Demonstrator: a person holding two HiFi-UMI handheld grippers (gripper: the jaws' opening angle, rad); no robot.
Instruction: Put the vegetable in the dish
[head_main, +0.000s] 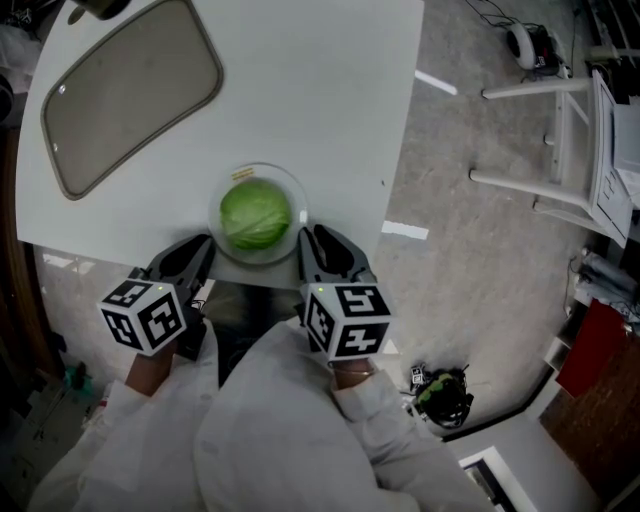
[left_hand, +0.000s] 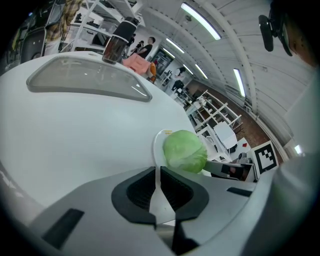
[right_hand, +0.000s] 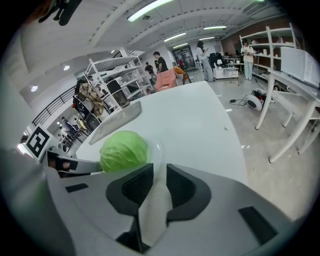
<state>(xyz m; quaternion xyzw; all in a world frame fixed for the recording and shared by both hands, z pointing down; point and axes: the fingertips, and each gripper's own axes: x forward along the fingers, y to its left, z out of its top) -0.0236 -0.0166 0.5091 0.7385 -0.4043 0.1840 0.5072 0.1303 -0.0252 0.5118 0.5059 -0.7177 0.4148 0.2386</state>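
**A:** Where is the cabbage (head_main: 254, 214)?

**B:** It sits in the middle of the clear dish (head_main: 298, 190) and fills most of it. The dish stands on the white table (head_main: 300, 90), close to the near edge. I'd judge the task as good as done.

**A:** So what can go wrong?

**B:** The grippers could. The left gripper (head_main: 205, 245) lies just beside the dish's left rim. Its jaws are drawn almost together, with only a slit of bare table between them. The right gripper (head_main: 310, 238) lies just beside the right rim, its jaws a little apart and holding nothing. I can't tell whether either one touches the glass.

**A:** And if one does?

**B:** A jaw that catches the rim while pulling away could shove the dish toward that near edge, and glass probably slides easily on a smooth top.

**A:** And the cabbage itself?

**B:** It is round and stands well above the shallow wall, so a jolt could roll it out.
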